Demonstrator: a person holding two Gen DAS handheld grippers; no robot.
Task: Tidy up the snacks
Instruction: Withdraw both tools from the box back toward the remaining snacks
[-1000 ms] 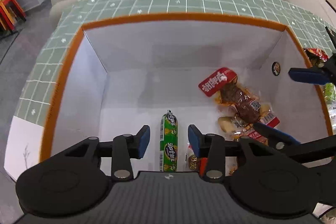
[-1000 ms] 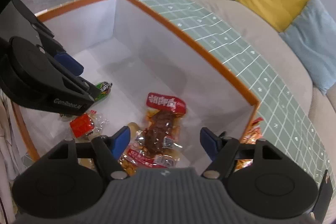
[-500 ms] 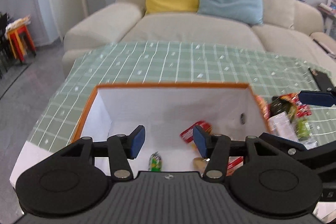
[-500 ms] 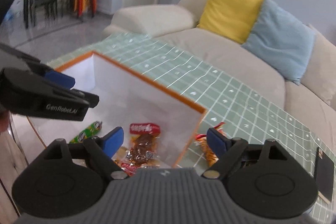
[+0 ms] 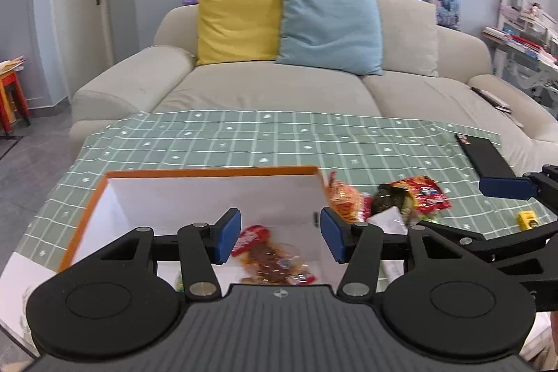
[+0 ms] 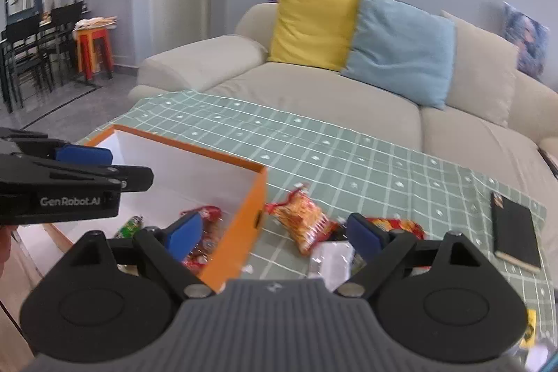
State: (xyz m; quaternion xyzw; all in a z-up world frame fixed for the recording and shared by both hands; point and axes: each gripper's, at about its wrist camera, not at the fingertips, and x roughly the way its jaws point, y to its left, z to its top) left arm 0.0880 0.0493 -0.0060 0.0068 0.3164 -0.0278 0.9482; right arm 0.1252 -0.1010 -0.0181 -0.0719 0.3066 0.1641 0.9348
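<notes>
An orange-rimmed white box (image 5: 209, 172) (image 6: 251, 208) stands on the green checked table. Inside lie a red meat snack pack (image 5: 268, 253) (image 6: 205, 222) and a green sausage stick (image 6: 129, 225). Beside the box on the cloth lie an orange-yellow snack bag (image 6: 303, 222) (image 5: 343, 201), a red packet (image 5: 423, 194) (image 6: 397, 225) and a white packet (image 6: 331, 258) (image 5: 389, 220). My left gripper (image 5: 280, 234) is open and empty above the box. My right gripper (image 6: 275, 234) is open and empty above the box's right wall and the loose snacks.
A black notebook (image 6: 514, 232) (image 5: 483, 156) lies at the table's right. A small yellow item (image 5: 527, 219) lies near the right edge. A beige sofa (image 5: 279, 89) with yellow and blue cushions stands behind the table. Chairs and a red stool (image 6: 92, 51) stand at the left.
Both grippers have lifted up and back out of the box, so the snacks beside it and the sofa have come into view. Both stayed open and empty.
</notes>
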